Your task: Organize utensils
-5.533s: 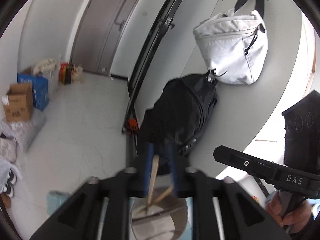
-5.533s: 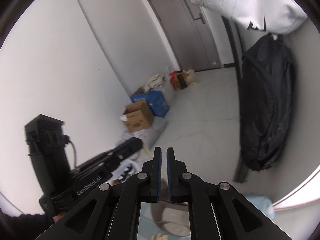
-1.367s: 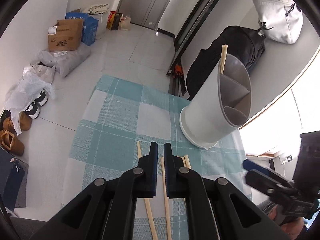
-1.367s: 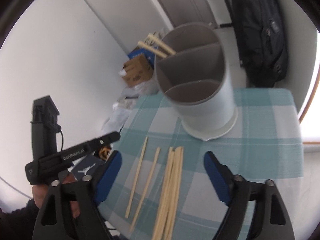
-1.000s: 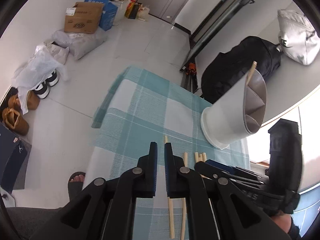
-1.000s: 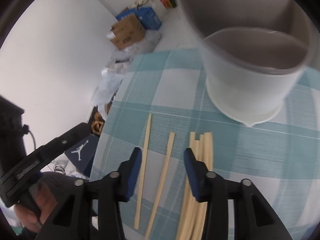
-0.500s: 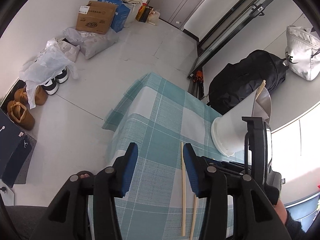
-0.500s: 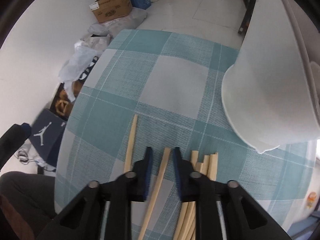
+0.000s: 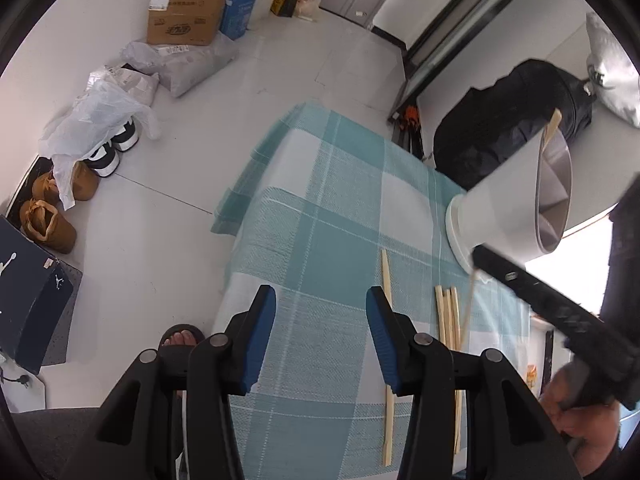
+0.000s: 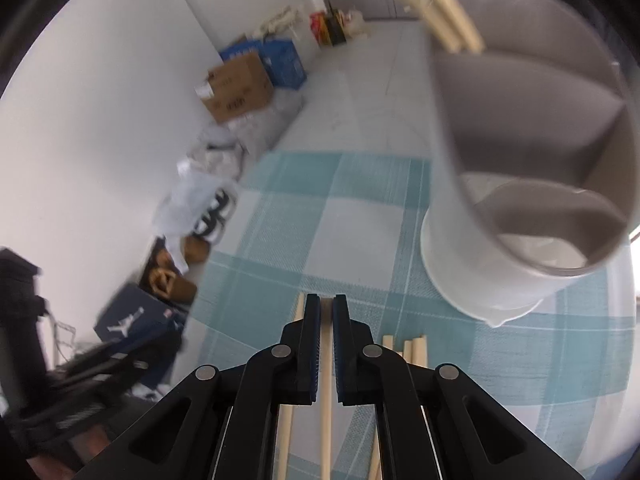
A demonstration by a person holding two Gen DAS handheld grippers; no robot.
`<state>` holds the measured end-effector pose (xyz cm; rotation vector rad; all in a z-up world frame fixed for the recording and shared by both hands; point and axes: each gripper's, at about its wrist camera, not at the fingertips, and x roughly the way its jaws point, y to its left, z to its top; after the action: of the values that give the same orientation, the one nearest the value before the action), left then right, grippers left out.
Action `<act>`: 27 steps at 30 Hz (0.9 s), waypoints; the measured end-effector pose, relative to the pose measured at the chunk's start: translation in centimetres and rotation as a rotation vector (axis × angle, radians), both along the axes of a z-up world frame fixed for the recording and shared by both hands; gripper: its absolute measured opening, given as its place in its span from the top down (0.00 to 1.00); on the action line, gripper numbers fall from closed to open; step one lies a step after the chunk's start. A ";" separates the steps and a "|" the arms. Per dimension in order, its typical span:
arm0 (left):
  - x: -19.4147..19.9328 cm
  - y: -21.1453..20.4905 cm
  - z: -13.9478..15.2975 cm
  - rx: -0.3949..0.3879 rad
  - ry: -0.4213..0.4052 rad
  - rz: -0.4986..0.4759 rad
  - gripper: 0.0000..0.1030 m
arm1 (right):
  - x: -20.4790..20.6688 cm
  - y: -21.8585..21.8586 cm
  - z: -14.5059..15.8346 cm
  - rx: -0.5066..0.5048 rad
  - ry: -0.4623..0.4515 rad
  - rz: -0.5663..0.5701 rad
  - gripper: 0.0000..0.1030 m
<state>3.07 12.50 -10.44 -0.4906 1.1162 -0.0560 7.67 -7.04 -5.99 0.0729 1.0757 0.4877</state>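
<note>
A white divided utensil holder (image 9: pixel 500 208) (image 10: pixel 472 276) stands at the far right of the teal checked cloth (image 9: pixel 340 208); chopsticks (image 10: pixel 440 12) stick up from its far compartment. Several loose wooden chopsticks (image 9: pixel 448 312) (image 10: pixel 416 348) lie on the cloth in front of it, and a single one (image 9: pixel 386 300) lies to their left. My right gripper (image 10: pixel 327 308) (image 9: pixel 480 258) is shut on one chopstick (image 10: pixel 326 400) (image 9: pixel 468 308), raised off the cloth. My left gripper (image 9: pixel 320 336) is open over the cloth's near left part, with nothing between its fingers.
The cloth's left edge drops to a white floor with cardboard boxes (image 9: pixel 184 16), bagged shoes (image 9: pixel 100 136) and a dark shoebox (image 9: pixel 28 292). A black backpack (image 9: pixel 500 120) leans behind the table. A person's sandalled foot (image 9: pixel 182 336) shows below.
My left gripper has gone from shut to open. My right gripper closed on one chopstick and lifted it off the cloth toward the holder.
</note>
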 end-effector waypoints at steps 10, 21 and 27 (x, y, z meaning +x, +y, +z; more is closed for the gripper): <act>2.3 -5.0 -1.1 0.114 0.074 -0.126 0.45 | -2.5 -8.3 4.1 0.246 -0.098 -0.106 0.95; 3.4 -8.7 -2.0 0.406 0.123 -0.222 0.44 | -2.9 -15.1 4.4 0.355 -0.169 -0.216 0.95; 3.8 -9.5 -1.6 0.400 0.115 -0.241 0.97 | -2.6 -16.6 4.1 0.394 -0.171 -0.222 0.95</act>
<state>6.92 3.03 -11.99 -0.0009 1.2585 -0.0135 5.08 -23.67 -1.84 0.4849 0.7820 0.4899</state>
